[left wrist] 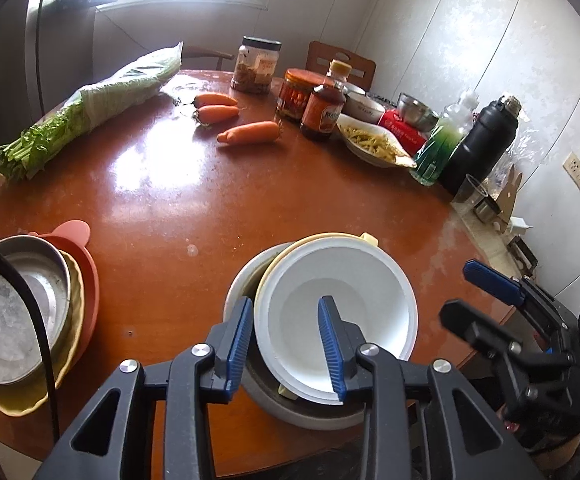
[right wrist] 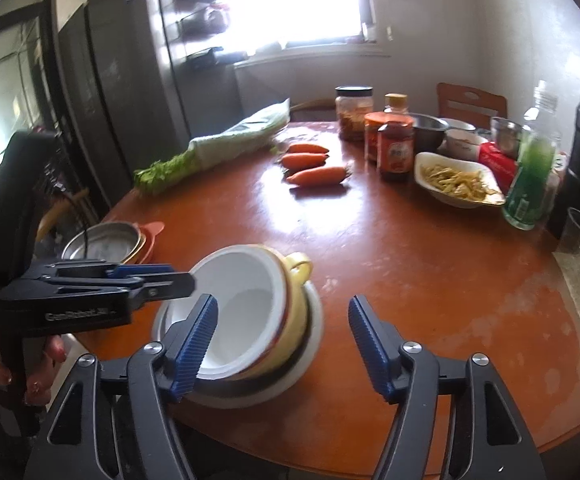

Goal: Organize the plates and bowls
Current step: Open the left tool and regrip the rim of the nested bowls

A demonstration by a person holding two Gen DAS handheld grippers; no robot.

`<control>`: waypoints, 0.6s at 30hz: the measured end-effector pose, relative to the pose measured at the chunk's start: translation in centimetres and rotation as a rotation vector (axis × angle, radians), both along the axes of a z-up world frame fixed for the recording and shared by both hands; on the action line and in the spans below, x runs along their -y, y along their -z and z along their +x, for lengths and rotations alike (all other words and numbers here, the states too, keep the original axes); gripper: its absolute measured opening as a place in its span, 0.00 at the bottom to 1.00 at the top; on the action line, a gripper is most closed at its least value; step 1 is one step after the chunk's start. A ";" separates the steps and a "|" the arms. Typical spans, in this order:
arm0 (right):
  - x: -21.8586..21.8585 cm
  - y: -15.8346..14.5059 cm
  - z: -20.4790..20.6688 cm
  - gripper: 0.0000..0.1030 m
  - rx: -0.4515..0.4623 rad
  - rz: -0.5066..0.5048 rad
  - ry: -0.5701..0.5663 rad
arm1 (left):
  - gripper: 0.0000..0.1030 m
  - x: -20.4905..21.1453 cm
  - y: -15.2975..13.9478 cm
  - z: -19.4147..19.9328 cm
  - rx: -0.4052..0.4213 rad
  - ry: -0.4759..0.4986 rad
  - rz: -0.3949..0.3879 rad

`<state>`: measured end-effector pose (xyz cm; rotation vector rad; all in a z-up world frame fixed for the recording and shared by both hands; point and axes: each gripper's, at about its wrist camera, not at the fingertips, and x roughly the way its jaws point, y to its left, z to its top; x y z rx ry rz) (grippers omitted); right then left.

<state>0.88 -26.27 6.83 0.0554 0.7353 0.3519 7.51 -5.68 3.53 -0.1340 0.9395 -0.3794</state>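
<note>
The round wooden table (left wrist: 177, 200) fills both views. At lower centre sits a nested stack: white bowl (left wrist: 330, 304) inside a yellow cup (right wrist: 296, 280), inside a grey bowl (left wrist: 290, 408). The left tool (left wrist: 285, 344) straddles the white bowl's near rim, not visibly pinching. The right tool (right wrist: 281, 344) is released.
</note>
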 end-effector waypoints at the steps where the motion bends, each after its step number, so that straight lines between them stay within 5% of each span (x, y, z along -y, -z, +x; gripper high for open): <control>1: 0.3 -0.1 -0.1 0.71 0.002 0.000 0.008 | 0.39 -0.2 -0.2 -0.1 0.004 -0.001 -0.005; 10: 2.2 0.7 -1.5 0.77 -0.021 -0.014 0.089 | 0.63 -1.0 0.0 -0.9 0.020 0.010 -0.005; 18: 3.3 3.1 -2.0 0.82 -0.134 0.226 0.116 | 0.65 -1.0 1.4 -0.2 -0.002 0.014 0.003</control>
